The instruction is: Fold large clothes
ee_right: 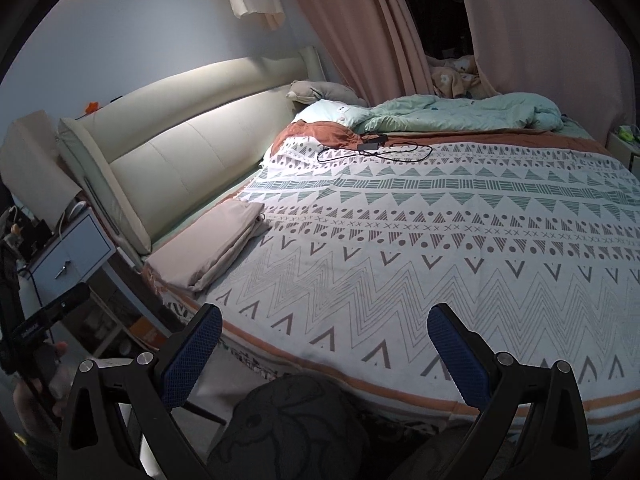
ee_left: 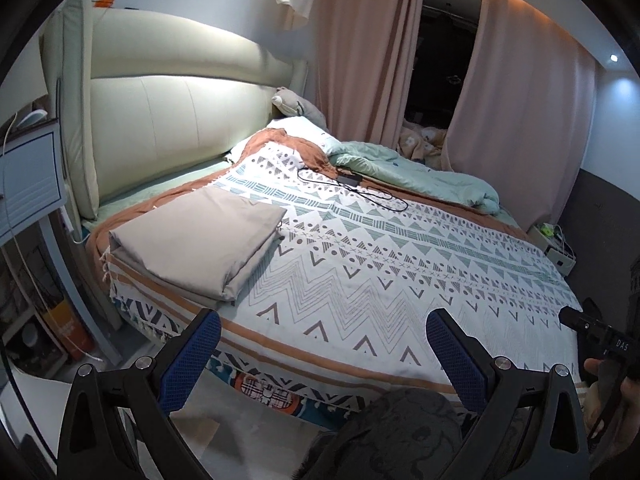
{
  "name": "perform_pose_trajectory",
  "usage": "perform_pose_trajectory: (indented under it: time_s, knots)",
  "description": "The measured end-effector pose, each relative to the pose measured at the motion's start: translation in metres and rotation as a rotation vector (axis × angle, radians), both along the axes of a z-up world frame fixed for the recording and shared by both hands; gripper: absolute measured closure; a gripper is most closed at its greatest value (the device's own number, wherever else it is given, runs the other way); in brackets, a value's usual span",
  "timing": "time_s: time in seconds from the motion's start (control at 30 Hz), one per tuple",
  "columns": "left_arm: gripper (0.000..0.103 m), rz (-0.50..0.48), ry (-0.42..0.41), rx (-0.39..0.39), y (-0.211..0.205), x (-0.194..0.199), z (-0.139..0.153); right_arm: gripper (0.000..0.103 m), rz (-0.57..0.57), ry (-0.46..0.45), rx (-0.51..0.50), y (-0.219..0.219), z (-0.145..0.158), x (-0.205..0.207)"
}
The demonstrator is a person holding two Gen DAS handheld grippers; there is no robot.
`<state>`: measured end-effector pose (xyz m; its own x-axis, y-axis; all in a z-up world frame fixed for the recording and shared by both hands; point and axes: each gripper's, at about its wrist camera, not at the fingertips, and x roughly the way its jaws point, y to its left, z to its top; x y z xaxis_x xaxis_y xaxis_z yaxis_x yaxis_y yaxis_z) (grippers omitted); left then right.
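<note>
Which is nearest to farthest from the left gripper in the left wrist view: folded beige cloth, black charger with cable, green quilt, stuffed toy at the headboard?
From the left gripper, open over the bed's near edge:
1. Folded beige cloth, ahead on the left, on the patterned cover.
2. Black charger with cable, mid-bed.
3. Green quilt, far side, right.
4. Stuffed toy, far corner by the headboard.

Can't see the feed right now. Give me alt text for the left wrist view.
A folded beige cloth lies near the head end of a bed under a white geometric-patterned bedspread. The open, empty left blue-padded tongs hover at the bed's edge.
</note>
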<state>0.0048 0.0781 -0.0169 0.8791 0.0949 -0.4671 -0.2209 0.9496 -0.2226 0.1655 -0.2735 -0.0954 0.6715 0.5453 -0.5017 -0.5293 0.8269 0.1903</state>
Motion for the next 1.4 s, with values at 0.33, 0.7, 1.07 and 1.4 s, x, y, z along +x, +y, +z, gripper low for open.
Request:
perform_pose_trajectory:
  time_s: [0.33, 0.7, 1.07, 1.4]
  knots:
    - [0.000, -0.030, -0.045, 0.084, -0.019, -0.026, -0.002, 0.000, -0.008, -0.038, -0.016, -0.020, -0.017, -0.032]
    - [0.000, -0.049, -0.069, 0.129, -0.030, -0.035, -0.001, 0.000, -0.039, -0.049, 0.001, -0.028, -0.019, -0.035]
    - [0.000, -0.046, -0.055, 0.118, -0.029, -0.037, 0.000, 0.000, -0.027, -0.058, 0.000, -0.025, -0.016, -0.039]
    - [0.000, -0.033, -0.058, 0.125, -0.032, -0.038, 0.001, 0.000, -0.058, -0.062, -0.018, -0.025, -0.015, -0.042]
